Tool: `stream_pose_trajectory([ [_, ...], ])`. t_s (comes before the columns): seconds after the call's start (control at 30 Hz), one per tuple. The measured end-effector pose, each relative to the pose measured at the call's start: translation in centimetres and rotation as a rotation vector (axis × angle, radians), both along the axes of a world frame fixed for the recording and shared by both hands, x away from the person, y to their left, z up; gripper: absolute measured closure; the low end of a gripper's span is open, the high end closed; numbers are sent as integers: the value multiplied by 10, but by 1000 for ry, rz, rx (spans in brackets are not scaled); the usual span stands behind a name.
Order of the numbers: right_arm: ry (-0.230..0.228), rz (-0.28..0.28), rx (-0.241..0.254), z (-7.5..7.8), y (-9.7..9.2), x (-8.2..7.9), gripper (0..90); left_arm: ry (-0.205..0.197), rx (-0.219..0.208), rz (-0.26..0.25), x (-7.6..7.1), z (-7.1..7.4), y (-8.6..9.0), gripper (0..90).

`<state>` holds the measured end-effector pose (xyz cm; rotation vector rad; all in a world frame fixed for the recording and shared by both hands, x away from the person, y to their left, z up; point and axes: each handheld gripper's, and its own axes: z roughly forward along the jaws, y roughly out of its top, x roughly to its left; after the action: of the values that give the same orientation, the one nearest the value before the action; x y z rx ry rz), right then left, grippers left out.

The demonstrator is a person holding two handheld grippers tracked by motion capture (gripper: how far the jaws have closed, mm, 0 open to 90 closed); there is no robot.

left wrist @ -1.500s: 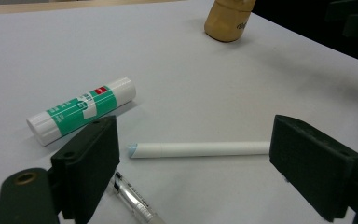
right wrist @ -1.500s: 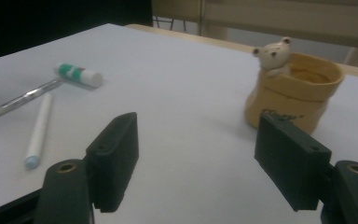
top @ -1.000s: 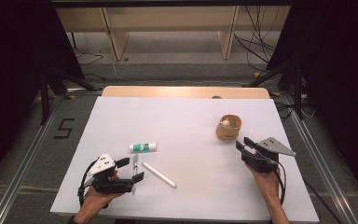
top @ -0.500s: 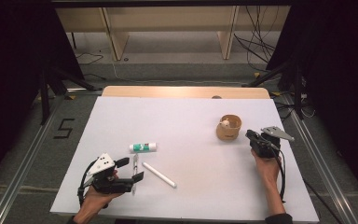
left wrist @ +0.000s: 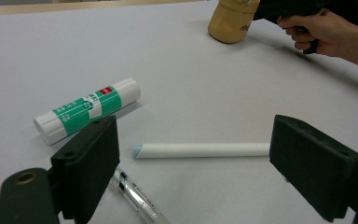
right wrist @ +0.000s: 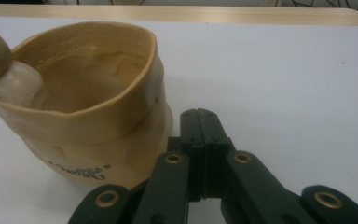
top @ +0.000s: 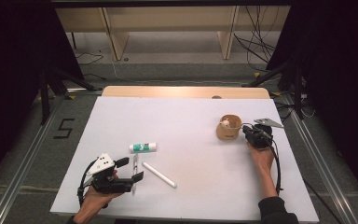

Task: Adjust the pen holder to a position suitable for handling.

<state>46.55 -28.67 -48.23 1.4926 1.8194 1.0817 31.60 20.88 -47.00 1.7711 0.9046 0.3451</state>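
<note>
A tan cup stands on the right half of the white table, with a small pale figure on its rim. My right gripper is shut with nothing in it. Its tips lie low beside the cup's right wall. Near the front left, my left gripper is open. A silver pen lies between its jaws. In the left gripper view a white stick lies across the gap of that gripper, and the pen sits by the left jaw.
A green-and-white glue stick lies just beyond the left gripper, also seen as the glue stick up close. The white stick lies to its right. A wooden strip borders the table's far edge.
The right gripper has moved up the table to the cup's side and its jaws have shut. The left gripper and the loose items have stayed put.
</note>
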Motion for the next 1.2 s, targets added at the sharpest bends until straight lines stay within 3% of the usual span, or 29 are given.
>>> stream_pose_trajectory([
  [0.4,35,24,1,-7,6,7,900,1,1,1,0,0,0,153],
  [0.73,61,-8,10,-10,11,6,900,2,3,3,1,0,1,153],
  [1.2,82,9,11,-11,24,4,900,6,3,8,2,0,0,153],
])
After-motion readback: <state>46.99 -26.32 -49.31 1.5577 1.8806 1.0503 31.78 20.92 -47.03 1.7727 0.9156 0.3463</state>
